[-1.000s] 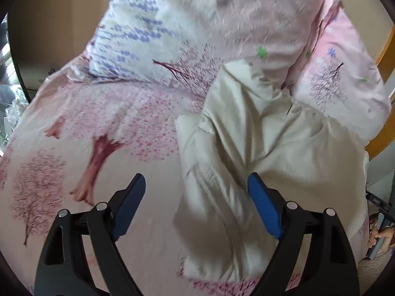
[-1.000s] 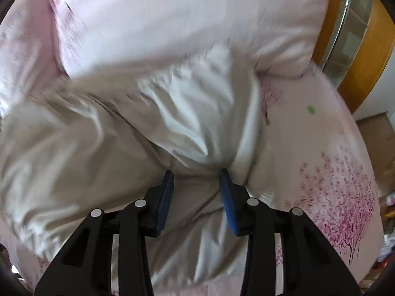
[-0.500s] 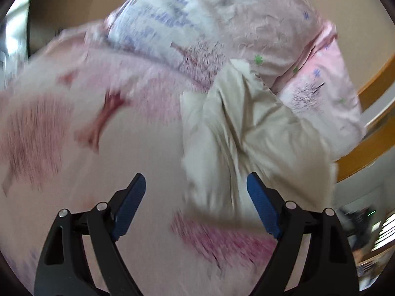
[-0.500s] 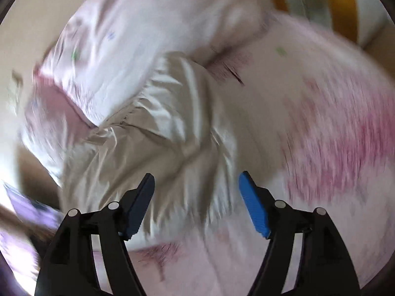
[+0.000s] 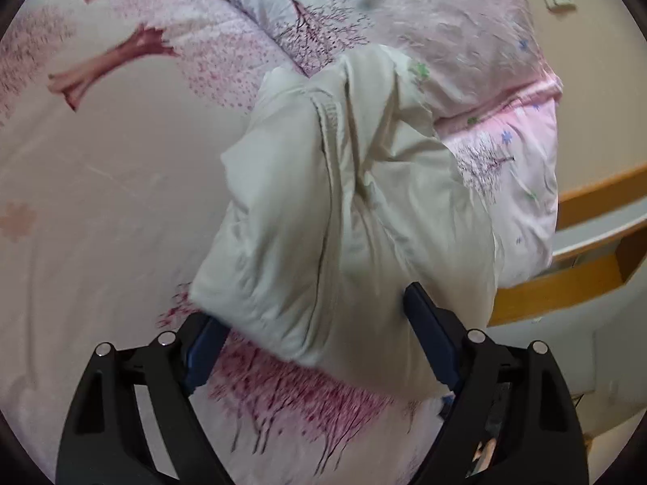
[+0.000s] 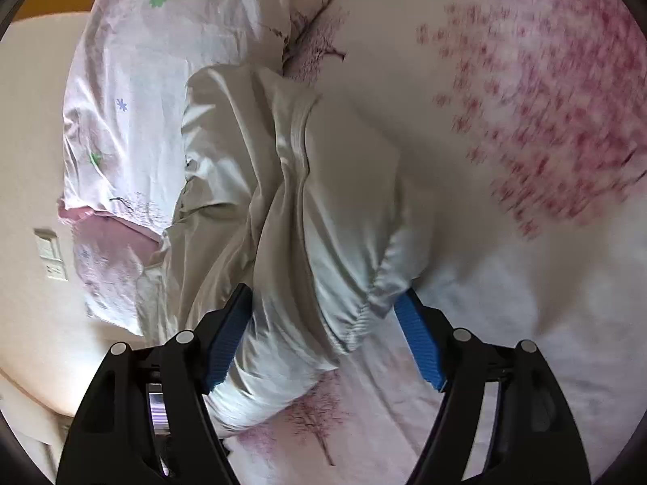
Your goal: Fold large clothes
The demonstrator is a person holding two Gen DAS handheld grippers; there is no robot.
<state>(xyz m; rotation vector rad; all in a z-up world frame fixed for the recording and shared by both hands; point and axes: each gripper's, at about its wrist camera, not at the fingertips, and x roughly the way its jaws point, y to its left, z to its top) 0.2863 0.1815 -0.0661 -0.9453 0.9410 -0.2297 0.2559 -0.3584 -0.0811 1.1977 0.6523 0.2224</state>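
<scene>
Both my grippers, left [image 5: 313, 327] and right [image 6: 323, 333], are spread wide, gripping nothing, straddling the near end of the cream jacket [image 5: 343, 210]. I judge I'm mid-fold; next I must clamp this bunched end. The jacket runs away across the bed [image 5: 101, 186] to the pillows [image 5: 465, 28].

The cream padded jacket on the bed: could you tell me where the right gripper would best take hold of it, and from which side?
Probably the gathered elastic cuff of the cream padded jacket. It is the nearest free end, thin next to the puffy body, and lies between the open fingers of the right gripper. Come straight along the bedsheet from the near side.
</scene>
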